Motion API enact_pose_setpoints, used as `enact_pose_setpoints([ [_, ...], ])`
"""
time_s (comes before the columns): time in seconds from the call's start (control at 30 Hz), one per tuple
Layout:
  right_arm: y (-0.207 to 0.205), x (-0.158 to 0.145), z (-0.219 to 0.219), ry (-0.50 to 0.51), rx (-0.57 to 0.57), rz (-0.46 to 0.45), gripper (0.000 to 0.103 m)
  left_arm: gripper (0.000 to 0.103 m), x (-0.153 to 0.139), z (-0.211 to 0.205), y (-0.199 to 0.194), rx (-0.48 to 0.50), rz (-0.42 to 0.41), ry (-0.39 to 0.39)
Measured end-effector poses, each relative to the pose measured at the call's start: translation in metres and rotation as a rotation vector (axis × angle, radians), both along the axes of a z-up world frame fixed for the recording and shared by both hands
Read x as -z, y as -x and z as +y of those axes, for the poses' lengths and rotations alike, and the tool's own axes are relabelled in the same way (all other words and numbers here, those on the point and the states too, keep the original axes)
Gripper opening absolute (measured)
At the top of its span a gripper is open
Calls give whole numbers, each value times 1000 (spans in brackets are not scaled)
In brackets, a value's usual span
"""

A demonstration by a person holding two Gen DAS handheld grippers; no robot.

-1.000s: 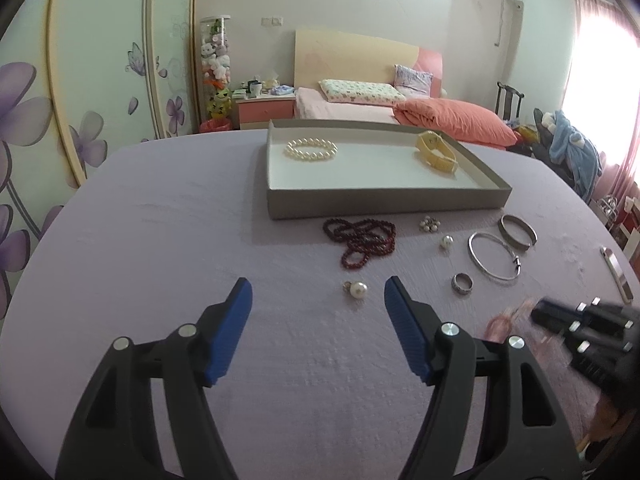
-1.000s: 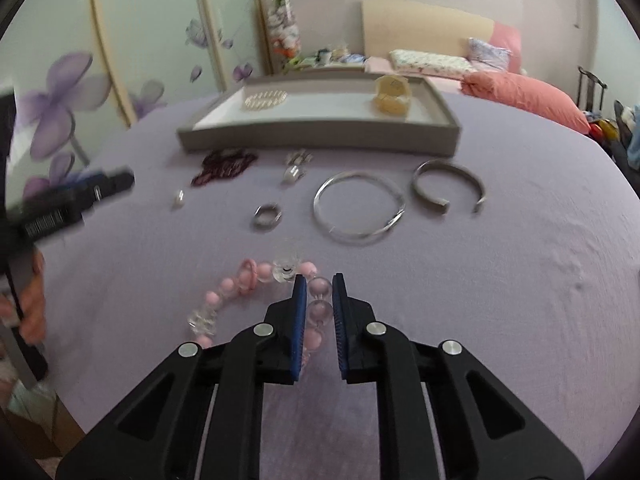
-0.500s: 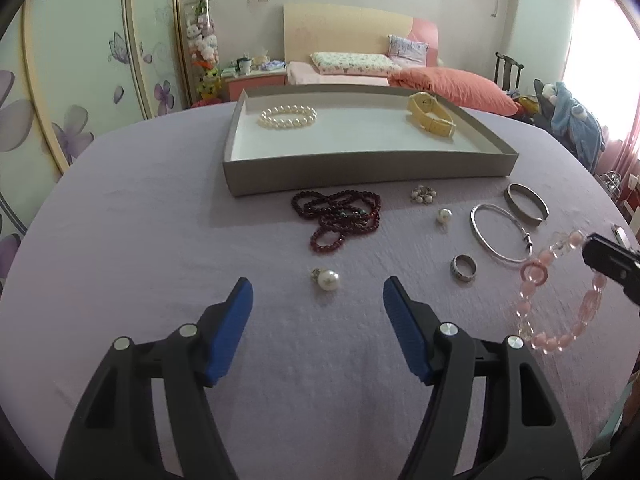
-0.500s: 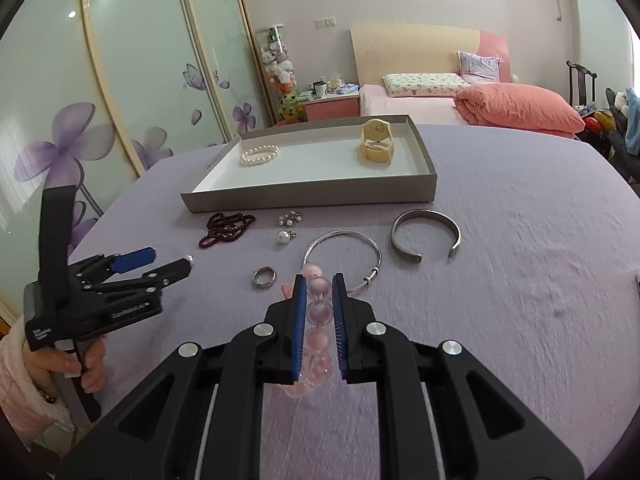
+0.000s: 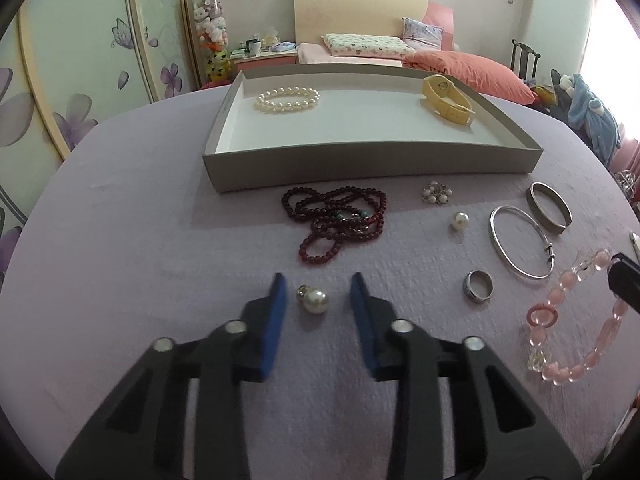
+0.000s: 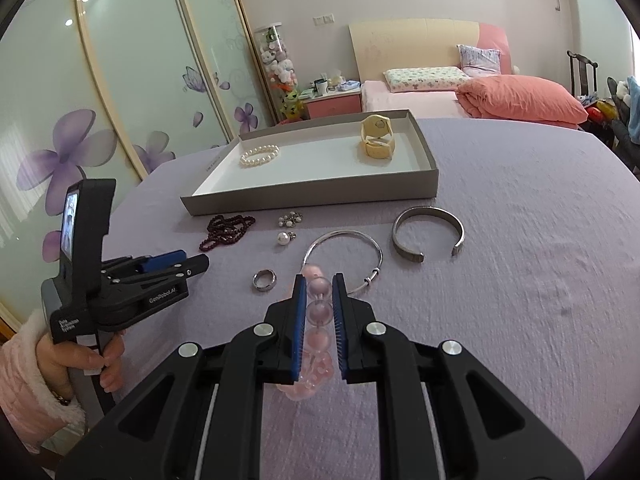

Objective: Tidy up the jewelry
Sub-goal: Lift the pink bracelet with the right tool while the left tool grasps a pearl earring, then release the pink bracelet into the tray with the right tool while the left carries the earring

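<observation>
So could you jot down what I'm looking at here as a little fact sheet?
Place: bedroom, lilac-covered table
Tray: holds white pearl bracelet and cream watch
Loose on table: dark red beads, silver ring, thin bangle, open cuff
Left gripper: has just been closing around pearl earring, fingers not touching it
Right gripper: shut on pink bead bracelet

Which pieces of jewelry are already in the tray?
Two: the pearl bracelet and the yellow watch lie inside the tray. The other pieces visible are outside it.
</observation>
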State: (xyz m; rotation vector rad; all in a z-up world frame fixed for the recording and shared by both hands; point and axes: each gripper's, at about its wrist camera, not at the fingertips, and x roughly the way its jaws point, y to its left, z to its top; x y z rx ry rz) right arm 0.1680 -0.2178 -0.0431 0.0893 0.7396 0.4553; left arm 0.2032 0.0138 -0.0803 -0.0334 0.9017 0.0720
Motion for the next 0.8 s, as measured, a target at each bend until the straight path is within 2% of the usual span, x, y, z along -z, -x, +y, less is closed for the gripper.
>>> enact_pose_setpoints([
  [0.03,0,-1,0,-3,-1,-1,14,15,0,-1,0,5,-1,0],
  [0.33,4,-11,-4,-31,-12,-15,14,14,-6,8,11,13,-21,28],
  [0.8,5,-52,-5,-40,1,-120,14,14,-75,18,37,28,-247,39],
])
